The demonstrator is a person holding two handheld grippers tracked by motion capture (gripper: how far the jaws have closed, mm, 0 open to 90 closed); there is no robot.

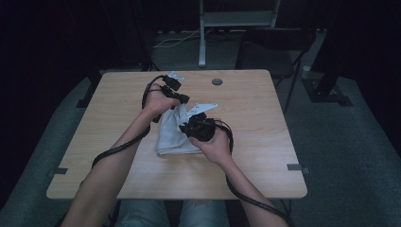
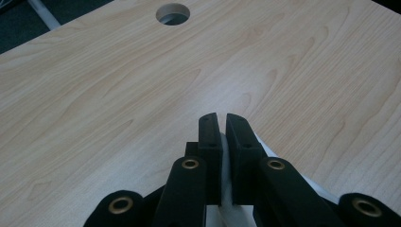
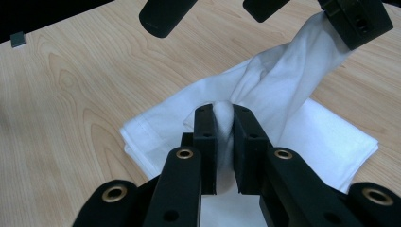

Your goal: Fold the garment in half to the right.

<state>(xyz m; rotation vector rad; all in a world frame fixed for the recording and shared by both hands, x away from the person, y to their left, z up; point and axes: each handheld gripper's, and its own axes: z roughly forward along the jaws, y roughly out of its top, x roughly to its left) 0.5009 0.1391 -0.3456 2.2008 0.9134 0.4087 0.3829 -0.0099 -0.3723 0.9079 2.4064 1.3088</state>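
A white cloth (image 1: 174, 133) lies folded in the middle of the wooden table (image 1: 255, 123). My left gripper (image 1: 181, 100) is shut on one raised corner of it. In the left gripper view a thin white edge of the cloth (image 2: 226, 163) is pinched in the left gripper (image 2: 222, 120). My right gripper (image 1: 185, 127) is shut on another fold nearer the person. In the right gripper view the cloth (image 3: 283, 113) bunches in the right gripper (image 3: 223, 111), and a strip of it rises to the left gripper (image 3: 354, 19) at the top right.
A round cable hole (image 1: 217, 82) sits near the table's far edge, seen too as the cable hole (image 2: 173, 13) in the left gripper view. Black cables trail from both grippers along the forearms. A dark chair (image 1: 279, 49) and a metal stand (image 1: 203, 42) are beyond the table.
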